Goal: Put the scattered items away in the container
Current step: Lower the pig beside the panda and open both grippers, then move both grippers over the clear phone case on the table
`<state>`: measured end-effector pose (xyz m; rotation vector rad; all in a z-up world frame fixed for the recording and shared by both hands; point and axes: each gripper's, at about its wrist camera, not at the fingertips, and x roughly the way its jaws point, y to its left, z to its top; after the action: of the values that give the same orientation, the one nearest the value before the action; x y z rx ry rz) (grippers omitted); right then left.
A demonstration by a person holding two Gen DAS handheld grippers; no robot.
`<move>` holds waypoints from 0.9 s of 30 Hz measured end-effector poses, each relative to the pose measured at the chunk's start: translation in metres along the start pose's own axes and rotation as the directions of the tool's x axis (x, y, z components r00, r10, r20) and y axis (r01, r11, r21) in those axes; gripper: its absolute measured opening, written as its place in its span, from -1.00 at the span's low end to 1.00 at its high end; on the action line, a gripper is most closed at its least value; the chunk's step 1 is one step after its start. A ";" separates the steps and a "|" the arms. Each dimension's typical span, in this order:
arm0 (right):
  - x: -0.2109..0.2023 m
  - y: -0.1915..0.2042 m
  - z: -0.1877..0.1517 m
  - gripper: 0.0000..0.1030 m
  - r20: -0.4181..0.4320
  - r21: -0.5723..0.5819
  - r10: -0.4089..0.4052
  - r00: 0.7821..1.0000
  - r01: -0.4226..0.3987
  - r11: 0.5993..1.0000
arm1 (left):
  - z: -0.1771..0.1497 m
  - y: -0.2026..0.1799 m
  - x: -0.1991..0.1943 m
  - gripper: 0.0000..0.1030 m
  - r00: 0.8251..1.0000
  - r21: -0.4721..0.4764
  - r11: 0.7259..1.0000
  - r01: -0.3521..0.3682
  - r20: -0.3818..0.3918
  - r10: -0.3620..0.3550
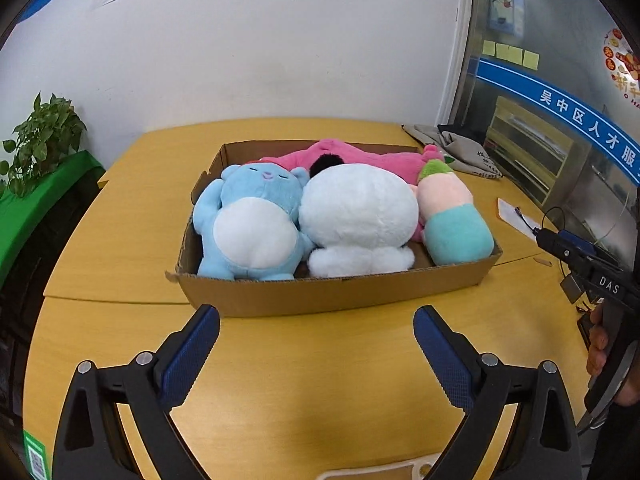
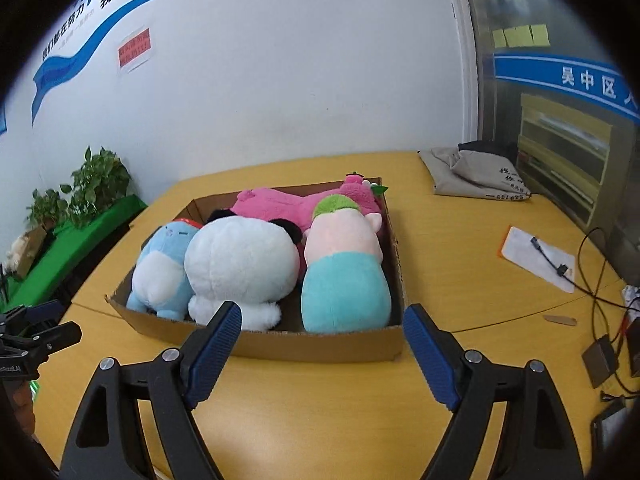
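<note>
Four soft toys, a blue bear plush [image 1: 248, 220], white round plush [image 1: 356, 216], pink plush [image 1: 360, 156] and pastel doll [image 1: 452, 216], lay inside the shallow brown cardboard box [image 1: 332, 292] on the yellow surface [image 1: 320, 380]. Both the left claw [image 1: 316, 320] and right claw [image 2: 322, 316] hung released and empty before the box. No stray toys showed, so the tidying looked essentially finished.

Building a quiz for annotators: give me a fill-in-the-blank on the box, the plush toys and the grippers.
1. All the plush toys lie inside the ____ box.
2. The white plush lies between the blue plush and the ____ and teal plush.
3. The pink plush lies along the ____ wall of the box.
4. The left gripper and right gripper are both ____, holding nothing.

Missing words: cardboard; peach; far; open
</note>
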<state>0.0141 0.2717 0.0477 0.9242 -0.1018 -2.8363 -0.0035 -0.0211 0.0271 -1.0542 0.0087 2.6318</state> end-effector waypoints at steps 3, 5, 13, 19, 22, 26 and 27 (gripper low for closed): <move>-0.004 0.007 -0.011 0.62 -0.019 -0.022 -0.008 1.000 0.008 1.000 | -0.011 -0.005 -0.003 0.93 1.000 0.000 1.000 0.004 0.009 -0.004; -0.004 0.010 -0.018 0.62 -0.032 -0.030 -0.017 0.999 0.016 0.999 | -0.016 -0.008 -0.003 0.93 1.000 0.007 1.000 0.006 0.008 -0.006; -0.004 0.010 -0.043 0.62 -0.068 -0.013 -0.015 0.998 0.014 1.000 | -0.030 -0.014 0.006 0.93 0.999 0.030 1.000 -0.008 -0.039 0.009; -0.002 0.005 -0.054 0.62 -0.100 0.002 -0.025 0.995 0.025 1.000 | -0.043 -0.013 0.007 0.93 0.998 0.032 0.999 -0.005 -0.062 0.007; -0.007 0.009 -0.058 0.62 -0.094 -0.015 -0.015 0.995 0.013 1.000 | -0.051 -0.012 0.005 0.93 0.998 0.039 0.999 -0.004 -0.068 0.007; -0.009 0.016 -0.068 0.62 -0.096 -0.028 0.004 0.995 -0.007 1.000 | -0.061 -0.010 0.003 0.93 0.997 0.058 0.998 -0.006 -0.080 0.011; -0.009 0.018 -0.072 0.62 -0.107 -0.030 0.011 0.994 -0.015 0.999 | -0.065 -0.009 0.002 0.93 0.996 0.061 0.998 -0.004 -0.084 0.009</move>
<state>0.0661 0.2544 -0.0037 1.0626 -0.0515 -2.7619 0.0412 -0.0200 -0.0209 -1.1457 0.1098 2.5739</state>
